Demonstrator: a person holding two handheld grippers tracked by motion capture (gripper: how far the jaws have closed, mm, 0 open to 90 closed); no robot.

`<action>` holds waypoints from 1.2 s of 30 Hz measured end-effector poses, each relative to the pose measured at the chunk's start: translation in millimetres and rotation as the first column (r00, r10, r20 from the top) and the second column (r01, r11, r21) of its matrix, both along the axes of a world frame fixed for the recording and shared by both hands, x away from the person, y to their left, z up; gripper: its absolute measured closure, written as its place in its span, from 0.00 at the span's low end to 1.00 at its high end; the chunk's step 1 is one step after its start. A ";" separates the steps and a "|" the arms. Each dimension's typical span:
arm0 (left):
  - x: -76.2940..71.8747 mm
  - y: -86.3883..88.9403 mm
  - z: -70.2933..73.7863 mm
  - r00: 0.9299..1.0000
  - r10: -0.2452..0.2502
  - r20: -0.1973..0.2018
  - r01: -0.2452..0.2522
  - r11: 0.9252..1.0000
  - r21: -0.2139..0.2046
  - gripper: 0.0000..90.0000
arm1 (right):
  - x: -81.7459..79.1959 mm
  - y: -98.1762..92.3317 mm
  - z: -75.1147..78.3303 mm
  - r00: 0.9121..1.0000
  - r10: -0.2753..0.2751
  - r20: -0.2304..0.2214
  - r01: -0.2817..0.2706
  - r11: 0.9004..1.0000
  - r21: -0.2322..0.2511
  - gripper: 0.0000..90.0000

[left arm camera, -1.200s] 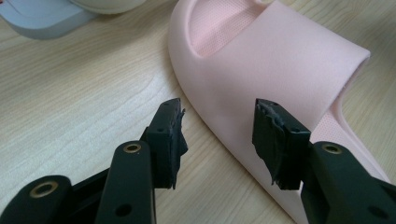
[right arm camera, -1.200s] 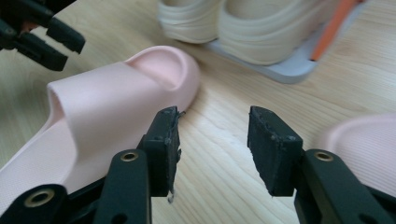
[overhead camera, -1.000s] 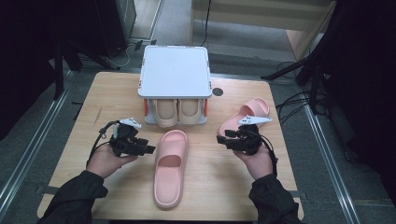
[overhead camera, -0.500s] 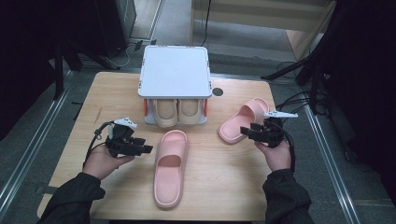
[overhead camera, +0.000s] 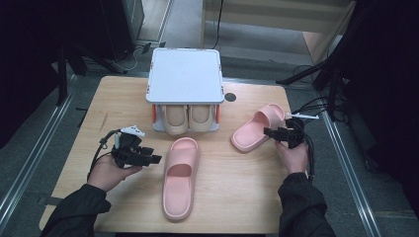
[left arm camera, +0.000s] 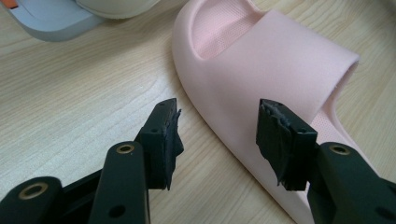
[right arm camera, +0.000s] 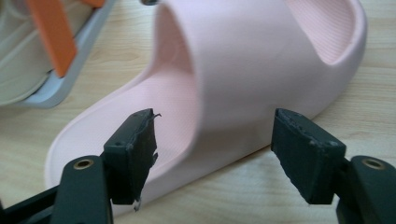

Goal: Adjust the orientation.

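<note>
Right gripper view: right tool just opened wide, slipper released.

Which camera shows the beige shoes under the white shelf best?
The high view: both beige shoes sit side by side under the white shelf. The left gripper view catches just one cream edge; the right gripper view a blurry bit behind an orange post.

The high view looks forward and down from above the person's side onto the whole light wooden table. Each gripper view sits close behind its own black jaws, facing along them at low level. All views share the two pink foam slippers: the left gripper faces one slipper, the right gripper the other slipper.
</note>
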State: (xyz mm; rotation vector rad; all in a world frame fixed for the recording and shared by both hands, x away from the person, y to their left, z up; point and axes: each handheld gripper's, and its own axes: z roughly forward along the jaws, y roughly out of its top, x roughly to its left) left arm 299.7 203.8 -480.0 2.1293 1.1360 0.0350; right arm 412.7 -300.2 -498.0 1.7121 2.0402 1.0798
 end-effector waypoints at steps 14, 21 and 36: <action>0.4 -2.9 -1.8 1.000 -0.011 -0.004 0.011 1.000 0.001 0.54 | 17.4 4.0 -9.4 0.998 -0.056 -0.023 0.055 0.998 -0.039 0.51; -1.2 -1.8 -2.7 1.000 -0.011 -0.009 0.011 1.000 -0.001 0.55 | 15.9 2.5 -7.7 0.999 -0.036 -0.029 0.035 0.999 -0.032 0.68; 1.7 0.5 -4.0 1.000 -0.015 -0.028 0.014 1.000 -0.012 0.66 | 7.8 15.2 0.4 0.998 0.018 -0.056 -0.024 0.995 -0.100 0.95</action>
